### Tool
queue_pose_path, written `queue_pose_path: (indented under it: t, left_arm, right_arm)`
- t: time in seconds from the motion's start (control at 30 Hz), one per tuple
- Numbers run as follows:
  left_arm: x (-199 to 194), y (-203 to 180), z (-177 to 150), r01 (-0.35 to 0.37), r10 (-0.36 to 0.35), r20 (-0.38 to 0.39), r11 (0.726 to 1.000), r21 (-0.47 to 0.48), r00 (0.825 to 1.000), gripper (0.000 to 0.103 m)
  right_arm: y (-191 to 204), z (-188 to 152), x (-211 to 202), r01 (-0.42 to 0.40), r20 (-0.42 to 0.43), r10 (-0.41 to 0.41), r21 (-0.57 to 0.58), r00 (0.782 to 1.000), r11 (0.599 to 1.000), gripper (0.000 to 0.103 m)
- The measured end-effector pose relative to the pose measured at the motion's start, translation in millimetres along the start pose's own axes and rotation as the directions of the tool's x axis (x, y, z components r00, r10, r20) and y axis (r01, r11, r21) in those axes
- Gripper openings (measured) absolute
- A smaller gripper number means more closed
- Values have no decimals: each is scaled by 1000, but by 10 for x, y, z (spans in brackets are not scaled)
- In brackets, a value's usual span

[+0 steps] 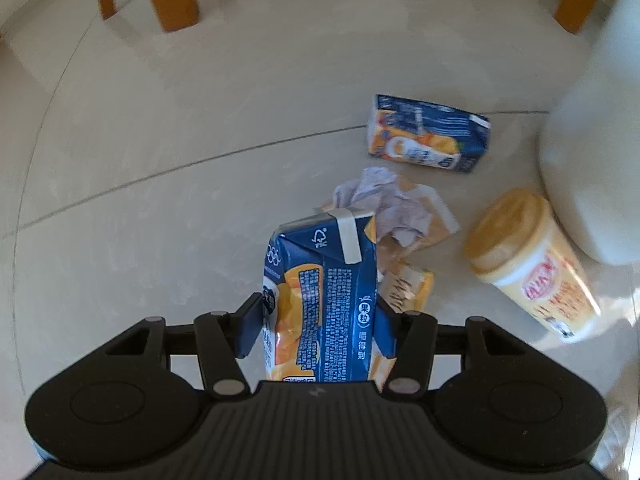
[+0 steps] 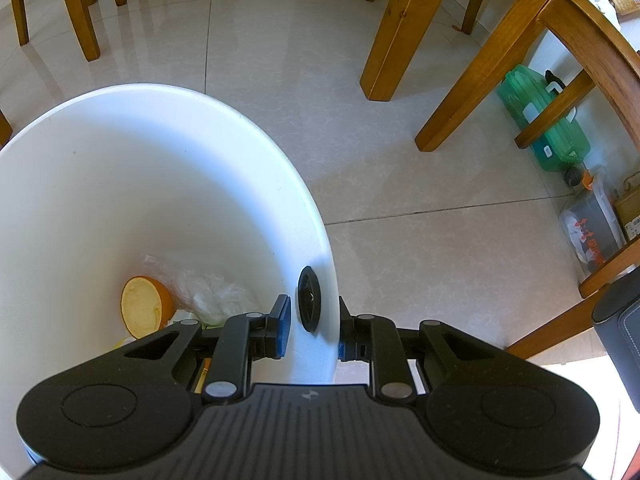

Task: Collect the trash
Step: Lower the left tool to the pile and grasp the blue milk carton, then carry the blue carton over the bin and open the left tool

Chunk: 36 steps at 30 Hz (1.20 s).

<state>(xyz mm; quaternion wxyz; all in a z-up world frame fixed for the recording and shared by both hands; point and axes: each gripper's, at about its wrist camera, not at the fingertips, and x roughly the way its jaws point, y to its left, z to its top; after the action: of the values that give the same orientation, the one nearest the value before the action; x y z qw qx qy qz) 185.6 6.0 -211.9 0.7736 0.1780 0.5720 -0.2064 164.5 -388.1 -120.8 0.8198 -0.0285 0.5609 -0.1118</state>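
Observation:
My left gripper (image 1: 320,320) is shut on a blue and orange juice carton (image 1: 324,300), held upright above the tiled floor. Beyond it lie crumpled paper (image 1: 384,204), a small yellow wrapper (image 1: 408,286), a second blue juice carton (image 1: 428,134) on its side, and a yellow cup with a tan lid (image 1: 528,264), tipped over. My right gripper (image 2: 312,320) is shut on the rim of the white bin (image 2: 160,152), one finger inside and one outside, beside a black handle knob (image 2: 309,298). In the bin lie an orange half (image 2: 144,306) and a clear plastic bag (image 2: 208,292).
The white bin's side (image 1: 592,152) fills the right edge of the left wrist view. Wooden chair and table legs (image 2: 400,28) stand around on the tiled floor. A green plastic container (image 2: 544,120), a bag (image 2: 592,236) and a dark cylinder (image 2: 620,328) sit under the table at right.

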Motion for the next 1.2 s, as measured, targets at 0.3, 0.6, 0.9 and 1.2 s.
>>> queue_pose_path:
  t: [0.3,0.6,0.9,1.2]
  left_arm:
    - [-838,-287,364,124,-125,-1,983,138,992,55]
    - [-2025,-1015,921,250,-276,16,894,371,961,55]
    - [-2683,-1721,1553,356,-454,99,801,482,886,56]
    - [-2287,-1865,1464,348,-446,129,821,453,886,90]
  right_arm:
    - [-12,-3,-9,0,1,0,-4,1000,1000,26]
    - [-2,-11,-7,0,0,0,-4,1000,1000,26]
    - [0,-20,-10,-9,-4,9,-1,1000,1000,26]
    - [-5,-9,-9,-15,-4,15,-4,1000,1000,26]
